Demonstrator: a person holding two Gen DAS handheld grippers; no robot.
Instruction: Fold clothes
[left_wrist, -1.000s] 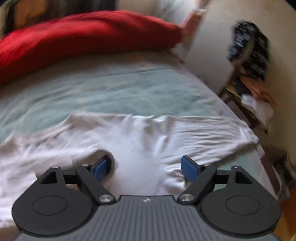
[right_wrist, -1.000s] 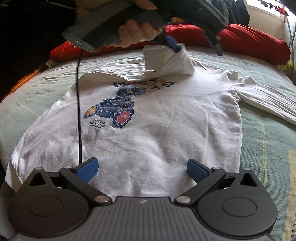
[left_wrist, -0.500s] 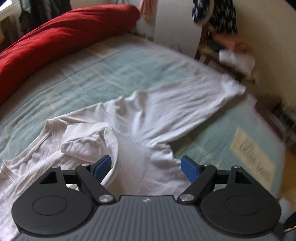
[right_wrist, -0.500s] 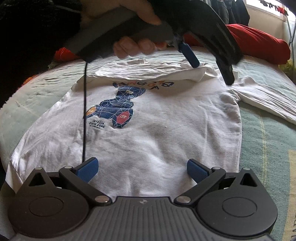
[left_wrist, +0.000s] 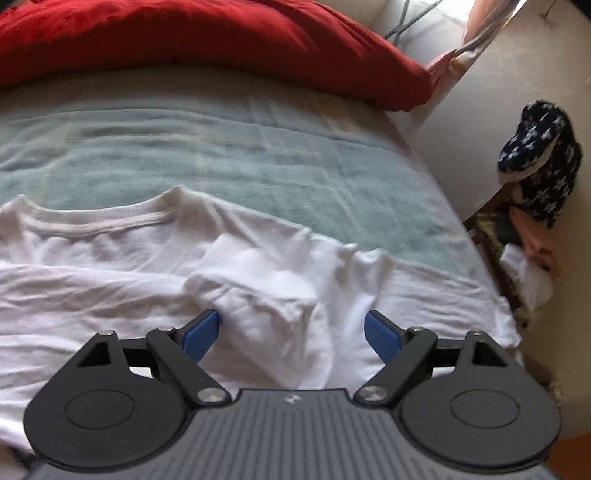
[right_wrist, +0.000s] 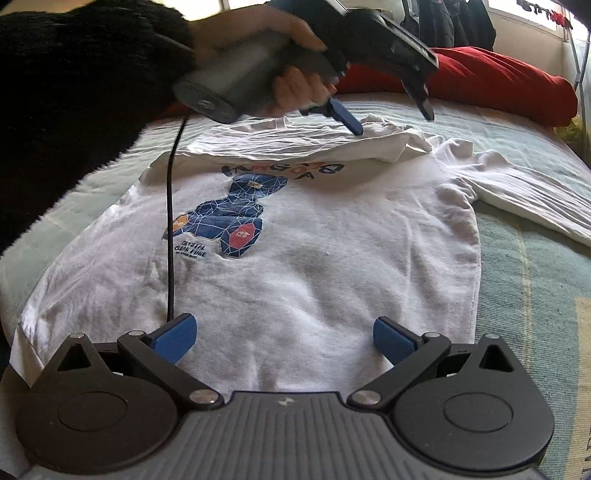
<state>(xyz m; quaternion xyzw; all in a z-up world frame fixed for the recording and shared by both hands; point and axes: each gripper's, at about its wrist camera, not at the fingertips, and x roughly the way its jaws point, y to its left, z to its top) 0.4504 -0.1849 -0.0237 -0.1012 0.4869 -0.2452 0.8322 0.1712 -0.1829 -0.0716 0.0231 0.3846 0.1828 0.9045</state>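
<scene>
Your left gripper (left_wrist: 291, 330) hangs with its blue fingers spread wide, released, just over the folded-in sleeve (left_wrist: 258, 291) of the white long-sleeve T-shirt (right_wrist: 314, 258) near its collar (left_wrist: 99, 221). Your right gripper (right_wrist: 284, 338) is also spread and grips nothing, low at the hem; the shirt lies print-up ahead of it on the green bedspread (right_wrist: 535, 266), a red pillow (left_wrist: 221, 40) beyond.

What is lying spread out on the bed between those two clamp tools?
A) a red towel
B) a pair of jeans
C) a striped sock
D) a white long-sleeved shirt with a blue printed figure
D: the white shirt lies flat on the bed, its blue print facing up.
</scene>
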